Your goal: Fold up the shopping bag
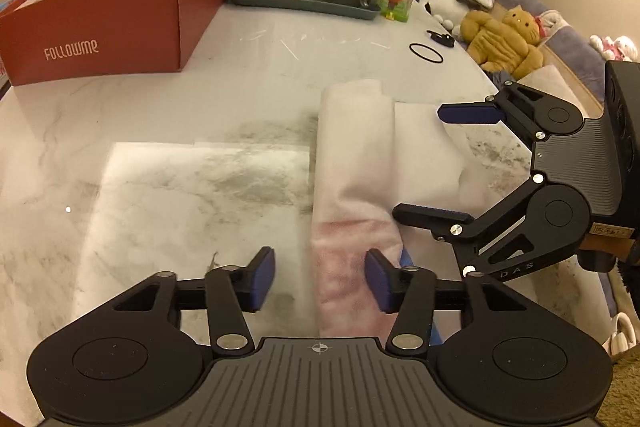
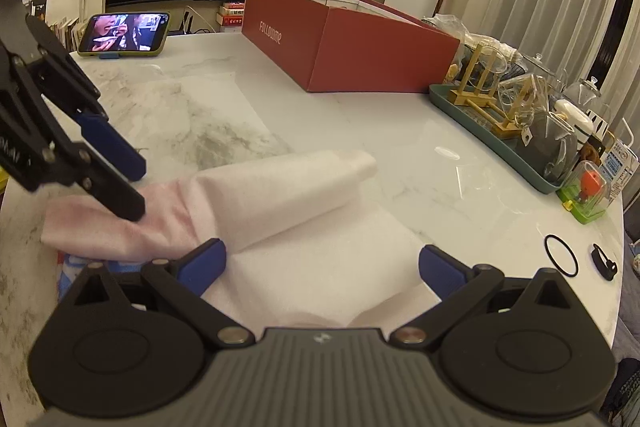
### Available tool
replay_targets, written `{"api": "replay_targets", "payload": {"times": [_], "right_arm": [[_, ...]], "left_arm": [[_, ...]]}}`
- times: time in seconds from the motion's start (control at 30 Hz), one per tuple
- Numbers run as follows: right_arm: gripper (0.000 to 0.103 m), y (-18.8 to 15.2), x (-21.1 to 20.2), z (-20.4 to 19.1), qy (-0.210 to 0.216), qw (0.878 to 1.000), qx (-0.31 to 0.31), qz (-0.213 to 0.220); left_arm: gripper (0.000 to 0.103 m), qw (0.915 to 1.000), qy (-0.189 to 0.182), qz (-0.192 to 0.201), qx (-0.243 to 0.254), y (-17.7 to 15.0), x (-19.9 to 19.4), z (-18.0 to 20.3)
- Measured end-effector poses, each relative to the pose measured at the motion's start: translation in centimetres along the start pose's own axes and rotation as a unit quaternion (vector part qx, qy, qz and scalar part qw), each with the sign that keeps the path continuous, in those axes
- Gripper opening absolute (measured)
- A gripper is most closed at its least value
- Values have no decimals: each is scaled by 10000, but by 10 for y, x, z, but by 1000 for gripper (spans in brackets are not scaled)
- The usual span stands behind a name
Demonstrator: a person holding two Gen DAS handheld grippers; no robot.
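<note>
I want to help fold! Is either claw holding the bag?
No. Both the left claw and right claw are open over the bag.

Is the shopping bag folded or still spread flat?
Partly folded: the shopping bag has one side rolled over itself on the table, with a flat layer beneath.

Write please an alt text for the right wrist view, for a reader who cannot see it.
A white shopping bag, partly rolled over itself, lies on a marble table, with the right claw open just above its near edge. The left claw reaches in from the left, open, over the bag's pinkish end. Behind stand a red box and a phone.
</note>
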State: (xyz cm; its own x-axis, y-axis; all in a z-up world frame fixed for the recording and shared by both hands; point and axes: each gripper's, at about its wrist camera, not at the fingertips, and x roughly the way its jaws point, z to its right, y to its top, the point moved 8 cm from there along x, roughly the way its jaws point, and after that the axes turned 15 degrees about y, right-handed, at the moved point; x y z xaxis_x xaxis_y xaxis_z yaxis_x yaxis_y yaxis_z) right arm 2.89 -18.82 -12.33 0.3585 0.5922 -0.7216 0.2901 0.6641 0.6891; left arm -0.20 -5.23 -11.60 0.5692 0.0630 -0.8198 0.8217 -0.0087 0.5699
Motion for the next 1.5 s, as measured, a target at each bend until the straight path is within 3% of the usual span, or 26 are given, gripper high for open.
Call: {"api": "replay_targets", "payload": {"times": [0.13,0.2,0.47,0.6,0.77,0.87,0.97,1.03,1.13,1.27,1.33,1.43,1.5], "right_arm": [[103,-4,-3,0,-30,9999,151,5],[103,-6,-6,0,-35,9998,205,7],[103,-21,-20,-6,-92,9997,216,-27],[103,-21,-29,-11,61,9995,200,-246],[103,17,-54,-18,340,9959,301,785],[103,31,-38,-13,170,9975,351,584],[103,30,-14,-5,-236,9988,411,102],[103,25,-2,-3,-167,9984,546,-60],[103,12,7,6,-89,9961,847,-239],[103,-1,4,11,160,9944,1041,9],[103,-4,2,10,222,9953,939,81],[103,-8,-1,6,241,9967,768,109],[103,-10,-3,4,205,9971,725,110]], "left_arm": [[60,9996,-192,110,199,0,-4,12],[60,9991,-72,309,267,-2,-10,15],[56,9983,-82,479,337,1,-21,20],[56,9979,84,436,461,0,-20,22],[56,9983,31,355,471,-4,-17,25],[56,9959,177,372,805,-6,-15,31],[56,9934,261,416,1034,-5,-15,36],[56,9936,215,428,1025,-5,-17,36],[56,9963,-55,386,769,-4,-21,31],[56,9964,-514,351,583,-5,-24,23],[58,9960,-799,400,72,1,-27,15],[73,9949,-751,179,-654,11,-16,3],[73,9943,-813,-59,-694,12,-7,9]]}}
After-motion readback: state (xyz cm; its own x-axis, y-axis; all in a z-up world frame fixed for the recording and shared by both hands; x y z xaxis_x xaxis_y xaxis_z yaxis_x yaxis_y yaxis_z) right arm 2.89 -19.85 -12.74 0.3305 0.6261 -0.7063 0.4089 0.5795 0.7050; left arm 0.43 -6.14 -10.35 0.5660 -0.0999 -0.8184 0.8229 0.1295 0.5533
